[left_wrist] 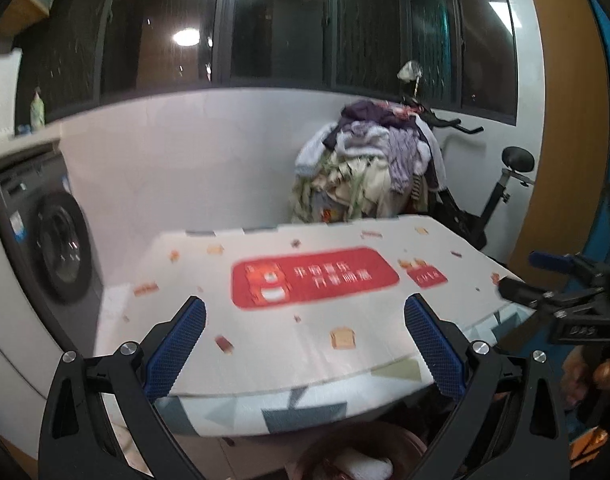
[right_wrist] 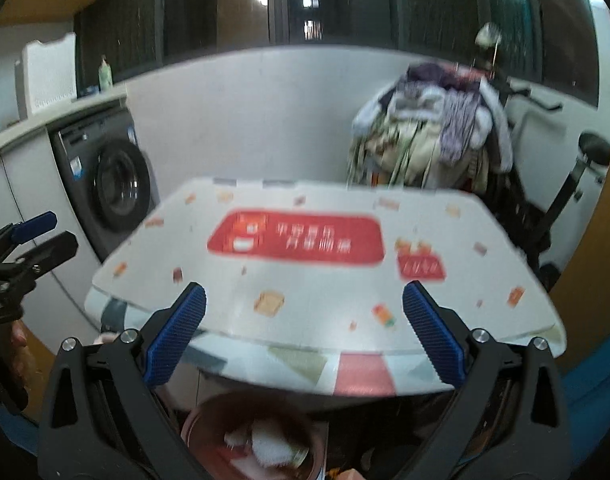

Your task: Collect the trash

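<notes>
**Both grippers held open over a cleared tabletop, trash lying in the bin below**

The tabletop (right_wrist: 329, 296) fills the middle of both views, covered by a white printed sheet with a red banner (right_wrist: 297, 236) of blurred characters and small scattered food pictures. A patterned cloth of grey, green and red patches hangs over its near edge.

Behind it, a tall heap of mixed laundry (left_wrist: 369, 164) is piled beside an exercise bike (left_wrist: 505, 184). A dark front-loading washing machine (right_wrist: 113, 184) sits built in under a counter at the left, well apart from the tabletop. Dark windows run above a white wall.

Below the tabletop's near edge stands a reddish-brown round bin (right_wrist: 213, 424). Inside it lies the trash (right_wrist: 269, 448): crumpled white paper, blurred, with no finer detail to be made out. The tabletop's overhang hides the bin's far side.

The left gripper (left_wrist: 305, 316) has its blue-padded fingers spread wide with nothing between them. The right gripper (right_wrist: 305, 308) is likewise spread wide and holds nothing. Each gripper shows at the edge of the other's view, held by a hand (left_wrist: 585, 372).
</notes>
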`<state>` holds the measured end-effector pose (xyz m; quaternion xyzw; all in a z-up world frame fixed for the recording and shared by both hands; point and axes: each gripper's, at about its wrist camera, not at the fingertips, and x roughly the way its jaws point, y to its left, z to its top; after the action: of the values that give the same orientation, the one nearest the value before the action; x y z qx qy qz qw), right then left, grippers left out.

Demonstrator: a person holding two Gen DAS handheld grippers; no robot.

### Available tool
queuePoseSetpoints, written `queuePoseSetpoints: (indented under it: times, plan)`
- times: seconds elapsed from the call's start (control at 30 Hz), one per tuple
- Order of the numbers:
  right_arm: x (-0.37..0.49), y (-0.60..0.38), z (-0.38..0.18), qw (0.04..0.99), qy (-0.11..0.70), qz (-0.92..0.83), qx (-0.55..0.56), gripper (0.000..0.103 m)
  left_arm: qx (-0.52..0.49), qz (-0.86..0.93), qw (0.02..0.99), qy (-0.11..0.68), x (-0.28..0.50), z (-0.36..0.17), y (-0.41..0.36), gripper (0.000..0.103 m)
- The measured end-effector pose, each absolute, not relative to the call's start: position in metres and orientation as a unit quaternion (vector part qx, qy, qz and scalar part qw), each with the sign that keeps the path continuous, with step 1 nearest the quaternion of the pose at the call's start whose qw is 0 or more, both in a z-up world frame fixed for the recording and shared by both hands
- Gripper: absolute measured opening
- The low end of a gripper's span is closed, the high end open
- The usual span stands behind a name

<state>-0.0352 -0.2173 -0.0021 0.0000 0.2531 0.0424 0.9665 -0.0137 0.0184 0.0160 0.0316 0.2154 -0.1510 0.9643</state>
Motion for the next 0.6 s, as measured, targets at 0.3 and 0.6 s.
queuePoseSetpoints:
  times: [0.3,0.6]
  plan:
    - [-0.057,-0.225,0.031,0.975,0.216,0.044,-0.003,0.097,0.055,-0.120,0.974,0.184,-0.036,0.047,0.011,0.097]
    - [-0.062,-0.221,0.032,0.975,0.216,0.048,-0.007,0.097,0.046,-0.119,0.976,0.174,-0.045,0.054,0.010,0.097]
